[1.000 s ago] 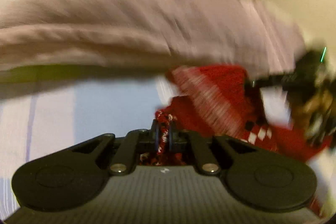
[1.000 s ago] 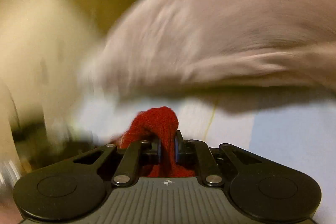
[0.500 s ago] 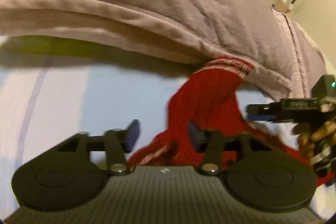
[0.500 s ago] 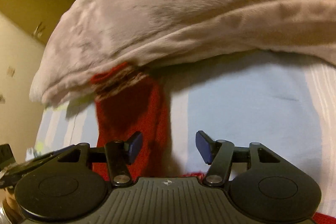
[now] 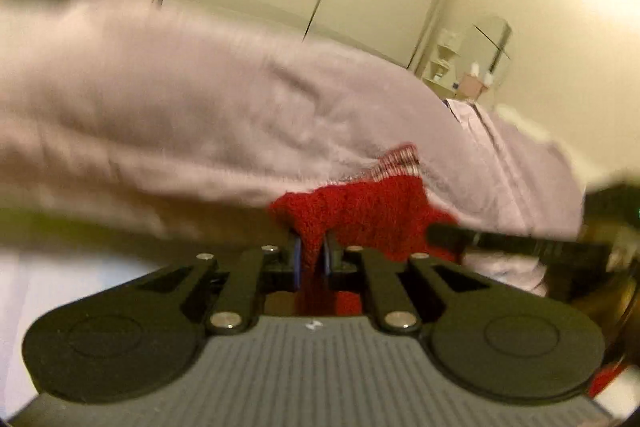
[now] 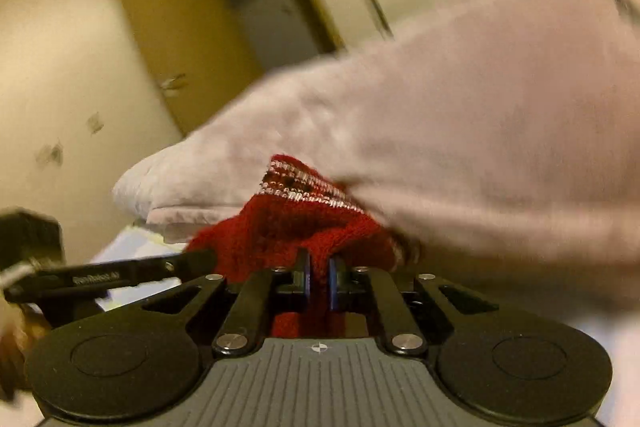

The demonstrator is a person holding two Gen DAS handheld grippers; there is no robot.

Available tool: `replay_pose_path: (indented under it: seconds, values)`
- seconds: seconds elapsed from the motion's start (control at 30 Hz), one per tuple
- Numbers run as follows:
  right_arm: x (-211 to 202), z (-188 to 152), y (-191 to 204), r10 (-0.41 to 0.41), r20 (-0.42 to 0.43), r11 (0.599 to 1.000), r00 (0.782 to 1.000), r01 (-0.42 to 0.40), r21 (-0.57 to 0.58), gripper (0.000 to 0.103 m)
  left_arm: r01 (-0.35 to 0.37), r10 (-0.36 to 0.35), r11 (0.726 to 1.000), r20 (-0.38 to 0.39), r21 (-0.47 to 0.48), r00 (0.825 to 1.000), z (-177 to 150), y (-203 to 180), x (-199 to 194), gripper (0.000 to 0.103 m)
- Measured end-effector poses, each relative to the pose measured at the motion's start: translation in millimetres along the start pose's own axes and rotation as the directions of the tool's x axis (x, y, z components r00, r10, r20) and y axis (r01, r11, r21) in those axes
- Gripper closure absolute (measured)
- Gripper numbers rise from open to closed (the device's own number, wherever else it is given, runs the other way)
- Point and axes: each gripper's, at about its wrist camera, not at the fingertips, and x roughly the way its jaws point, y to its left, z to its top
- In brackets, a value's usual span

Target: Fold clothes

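Both grippers, spread half a second ago, are closing on the red knit garment [image 5: 360,203]: left gripper [image 5: 311,259], right gripper [image 6: 319,279]. Fold seemingly starting; next, lift evenly.

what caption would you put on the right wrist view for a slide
Right gripper, jaws closing on a fold of the red knit garment, beside the pale pink duvet; left gripper at left.
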Motion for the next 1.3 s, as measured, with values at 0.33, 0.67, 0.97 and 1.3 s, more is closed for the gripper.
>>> replay_pose_path:
  seconds: [0.33, 0.67, 0.97, 1.3]
  values:
    - [-51, -14, 66, 0.006, 0.194, 0.931, 0.981, 0.065, -0.359, 0.096, -0.168, 0.136, 0.952, 0.139, 0.255, 0.981, -9, -52, -34, 0.087]
    - [-17, -23, -55, -0.331, -0.254, 0.874, 0.909, 0.397, 0.279, 0.041, -0.441, 0.451, 0.892, -0.168, 0.097, 0.876, -8, -9, 10, 0.079]
    - [-325, -127, -69, -0.543, -0.355, 0.500, 0.761, 0.633, 0.591, 0.041, -0.453, 0.377, 0.883, -0.393, -0.122, 0.839, -62, -28, -124, 0.081]
    - [-527, -205, -91, -0.774, -0.183, 0.129, 0.606, 0.434, 0.892, 0.051, -0.495, 0.369, 0.849, -0.463, -0.185, 0.806, -84, -82, -178, 0.081]
